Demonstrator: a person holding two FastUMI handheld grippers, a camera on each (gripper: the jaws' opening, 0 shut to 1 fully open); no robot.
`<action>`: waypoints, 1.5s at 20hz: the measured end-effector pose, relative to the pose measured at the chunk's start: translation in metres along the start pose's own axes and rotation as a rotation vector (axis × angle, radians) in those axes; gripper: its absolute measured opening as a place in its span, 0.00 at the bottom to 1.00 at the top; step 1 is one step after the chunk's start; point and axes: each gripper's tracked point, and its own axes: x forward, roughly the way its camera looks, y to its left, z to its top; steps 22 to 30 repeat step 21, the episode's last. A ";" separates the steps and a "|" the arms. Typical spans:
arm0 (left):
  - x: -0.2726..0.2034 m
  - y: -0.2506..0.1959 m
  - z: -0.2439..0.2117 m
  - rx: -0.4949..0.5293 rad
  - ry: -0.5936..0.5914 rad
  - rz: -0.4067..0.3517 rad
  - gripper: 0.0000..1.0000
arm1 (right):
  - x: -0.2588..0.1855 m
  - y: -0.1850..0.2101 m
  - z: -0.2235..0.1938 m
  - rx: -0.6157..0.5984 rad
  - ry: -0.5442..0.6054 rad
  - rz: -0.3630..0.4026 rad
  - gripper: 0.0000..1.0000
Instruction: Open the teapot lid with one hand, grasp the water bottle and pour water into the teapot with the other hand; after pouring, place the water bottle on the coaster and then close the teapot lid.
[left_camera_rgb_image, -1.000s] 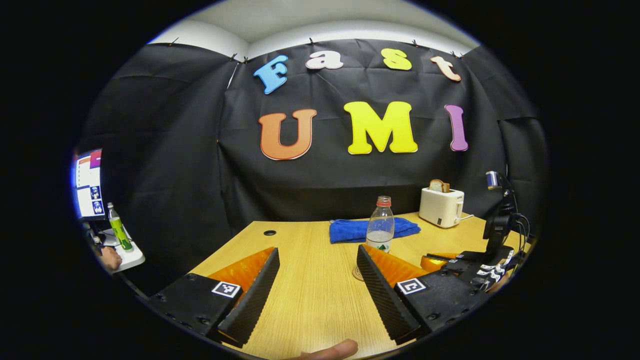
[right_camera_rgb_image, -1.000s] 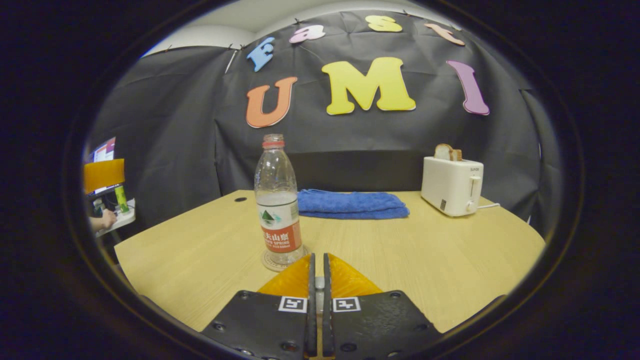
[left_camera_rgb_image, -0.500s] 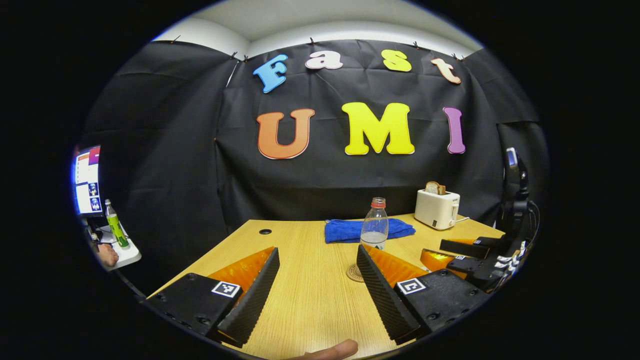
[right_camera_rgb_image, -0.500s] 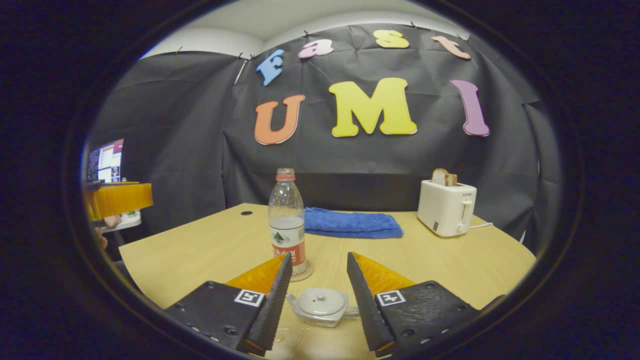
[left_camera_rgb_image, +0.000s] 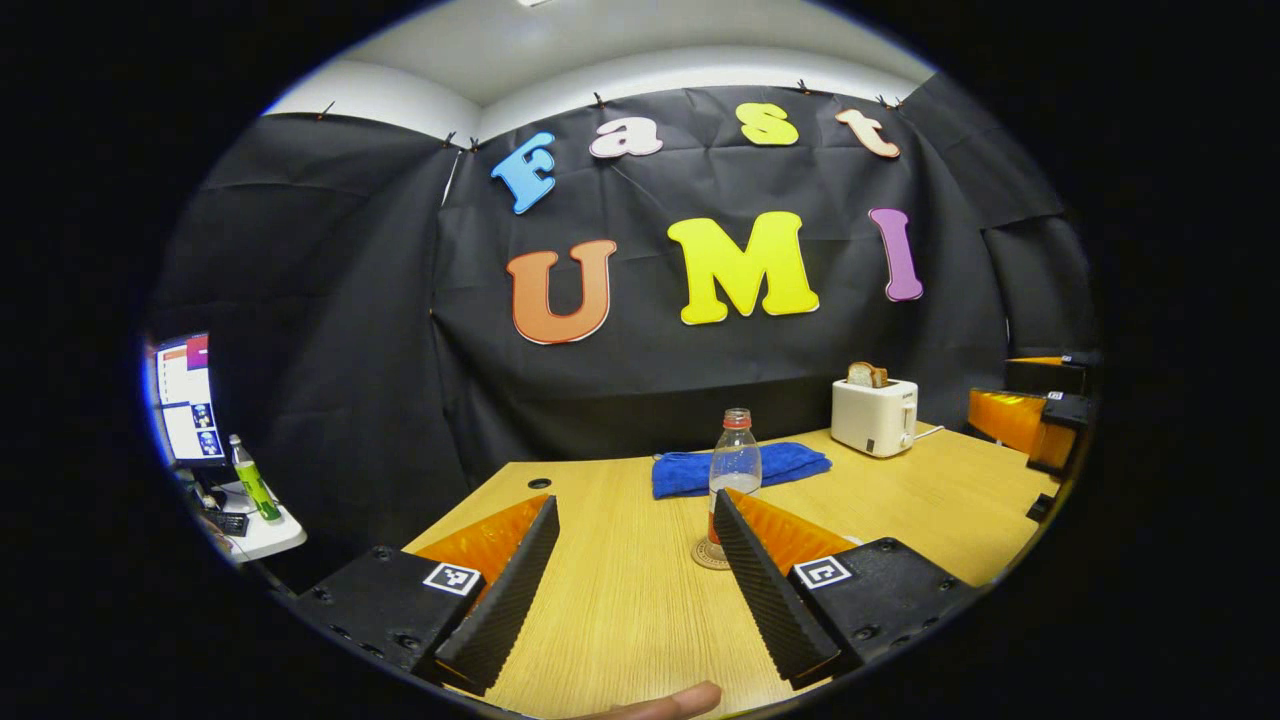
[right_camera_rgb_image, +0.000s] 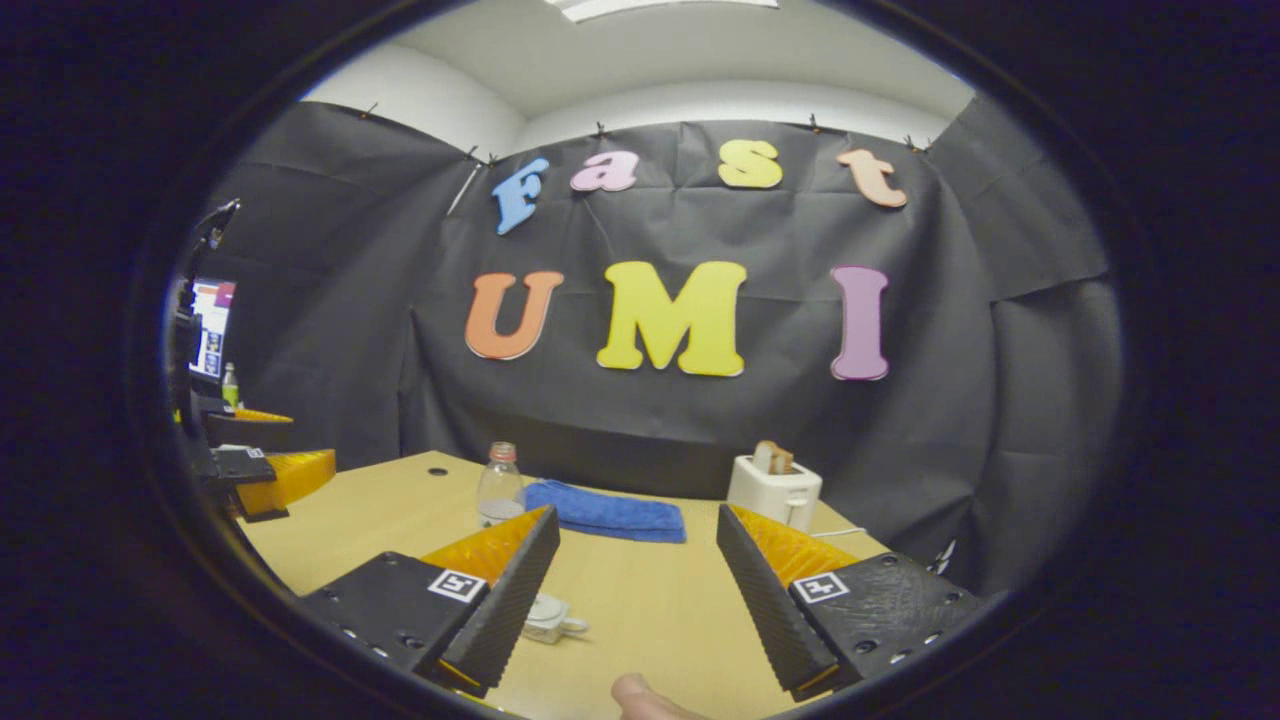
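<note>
Both the left gripper (left_camera_rgb_image: 630, 580) and the right gripper (right_camera_rgb_image: 635, 590) are hovering wide open, empty; the clear plastic water bottle (left_camera_rgb_image: 735, 468) is standing upright on its round coaster (left_camera_rgb_image: 708, 555), pouring apparently finished.

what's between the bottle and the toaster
In the left gripper view the folded blue towel lies on the table behind the bottle, reaching toward the toaster; bare tabletop fills the rest.
</note>
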 end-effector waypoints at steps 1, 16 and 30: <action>-0.003 -0.004 0.001 -0.009 0.001 0.002 0.98 | -0.008 -0.018 0.005 0.001 -0.012 -0.031 0.95; -0.005 -0.026 -0.003 -0.049 0.024 -0.024 0.98 | -0.012 -0.085 -0.030 0.103 0.052 -0.113 0.94; -0.005 -0.032 -0.004 -0.052 0.026 -0.051 0.98 | -0.010 -0.085 -0.033 0.099 0.054 -0.110 0.94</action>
